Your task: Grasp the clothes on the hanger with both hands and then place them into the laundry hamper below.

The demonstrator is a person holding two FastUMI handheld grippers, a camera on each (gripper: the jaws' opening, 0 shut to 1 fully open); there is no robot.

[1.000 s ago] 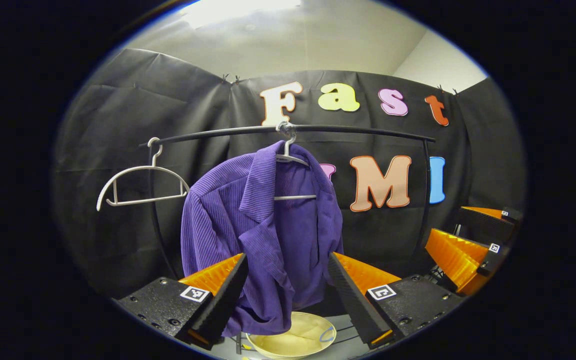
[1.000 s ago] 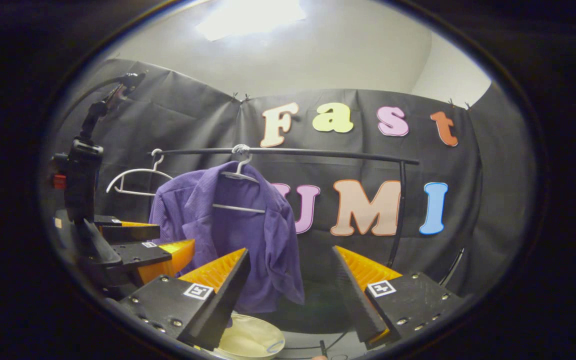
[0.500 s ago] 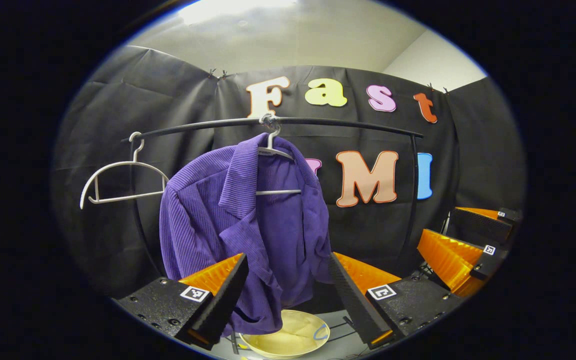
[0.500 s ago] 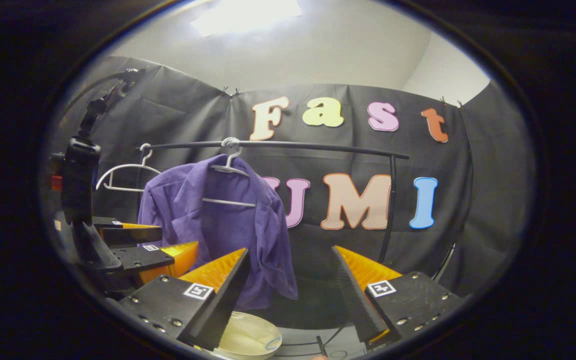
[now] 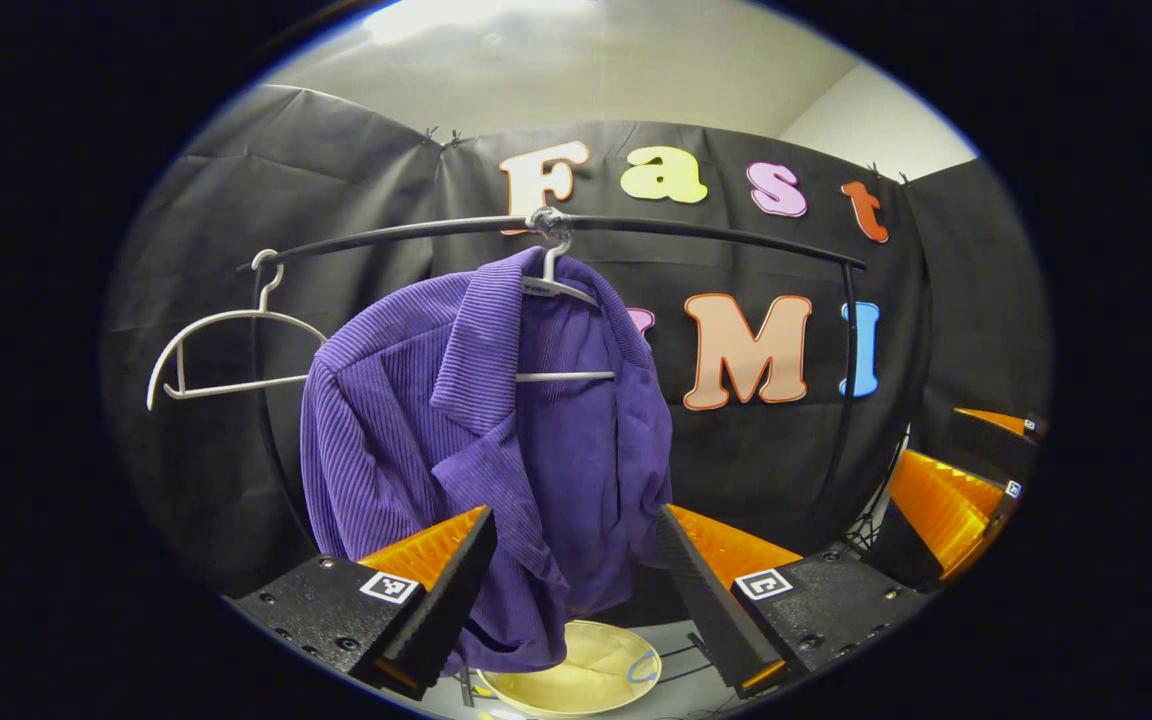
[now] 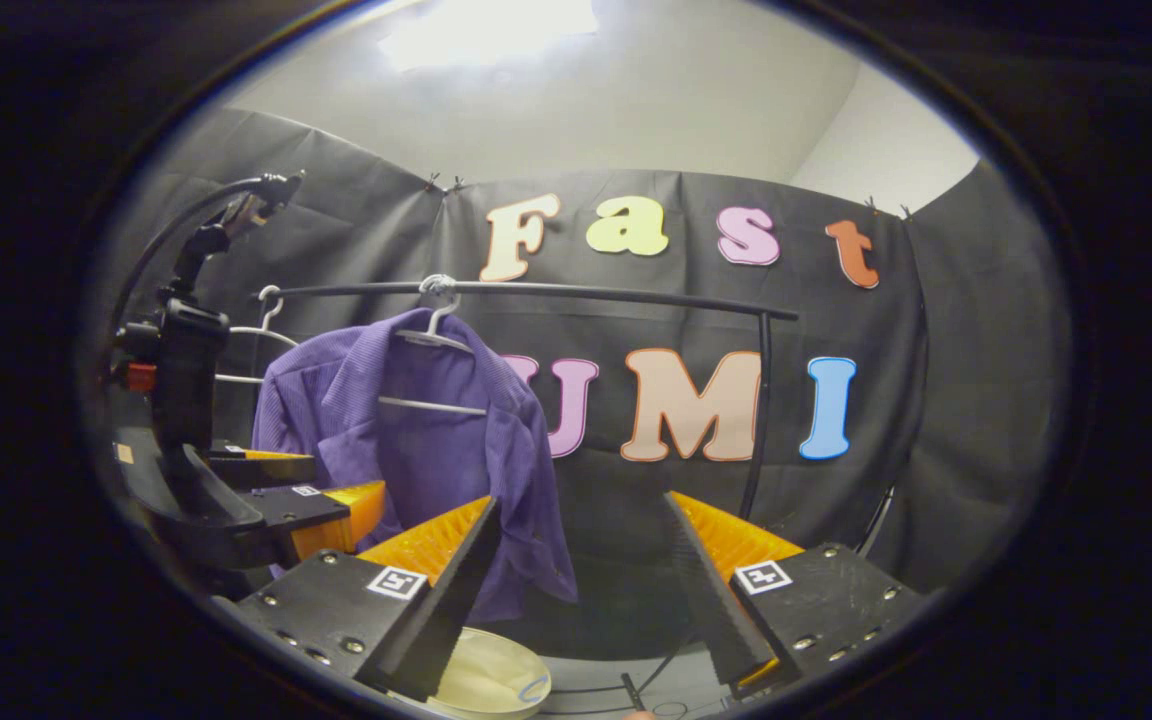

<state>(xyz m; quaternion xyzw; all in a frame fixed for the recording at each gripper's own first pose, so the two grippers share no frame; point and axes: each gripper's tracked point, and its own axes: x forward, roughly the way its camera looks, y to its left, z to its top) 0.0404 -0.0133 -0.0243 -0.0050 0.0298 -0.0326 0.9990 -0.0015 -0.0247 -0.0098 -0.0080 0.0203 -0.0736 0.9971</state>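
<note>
where ribbed, purple shirt (image 5: 496,440) draped

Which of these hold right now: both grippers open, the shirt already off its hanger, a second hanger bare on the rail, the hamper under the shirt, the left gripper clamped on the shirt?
1. Both the left gripper and the right gripper are open. True.
2. The purple shirt is off its hanger. False: it hangs on the hanger on the rail.
3. A second hanger hangs bare. True.
4. The hamper sits below the shirt. True.
5. The left gripper is clamped on the shirt. False: its fingers stand apart, nothing pinched.
</note>
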